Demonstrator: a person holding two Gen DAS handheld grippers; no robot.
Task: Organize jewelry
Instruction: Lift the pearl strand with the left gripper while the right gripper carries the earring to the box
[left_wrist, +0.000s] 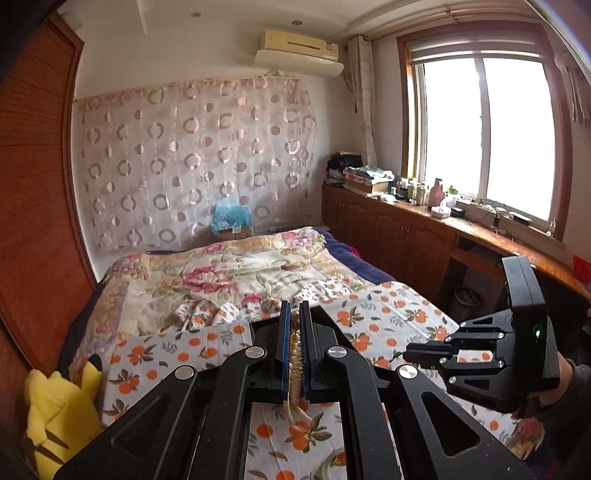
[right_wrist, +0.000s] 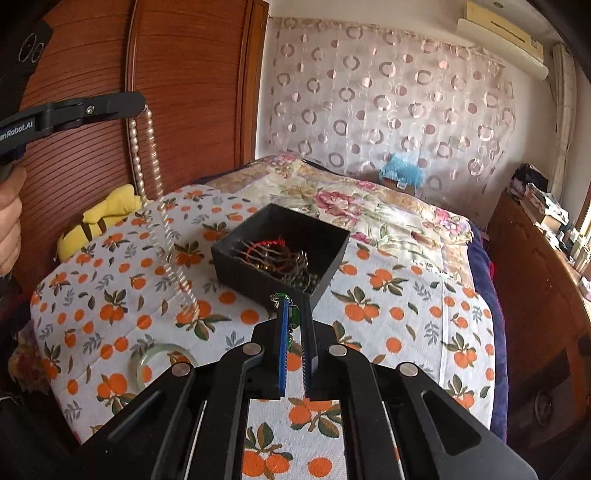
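My left gripper (left_wrist: 294, 306) is shut on a pearl necklace (left_wrist: 294, 354), whose beads run between the blue pads. From the right wrist view, that gripper (right_wrist: 142, 101) is raised at the upper left and the pearl necklace (right_wrist: 147, 155) hangs from it in a long loop, its blurred lower end near the cloth. My right gripper (right_wrist: 294, 301) is shut on a small green bead piece with a chain (right_wrist: 294, 315), just in front of a black box (right_wrist: 334, 258). The box holds tangled jewelry (right_wrist: 284, 260). The right gripper (left_wrist: 408, 355) also shows at the right of the left wrist view.
An orange-print cloth (right_wrist: 388, 314) covers the near end of a floral-quilted bed (left_wrist: 229, 273). A pale green bangle (right_wrist: 162, 363) lies on the cloth at the left. A yellow plush toy (left_wrist: 55, 413) sits by the wooden wardrobe (left_wrist: 33, 166). Cabinets (left_wrist: 399, 229) run under the window.
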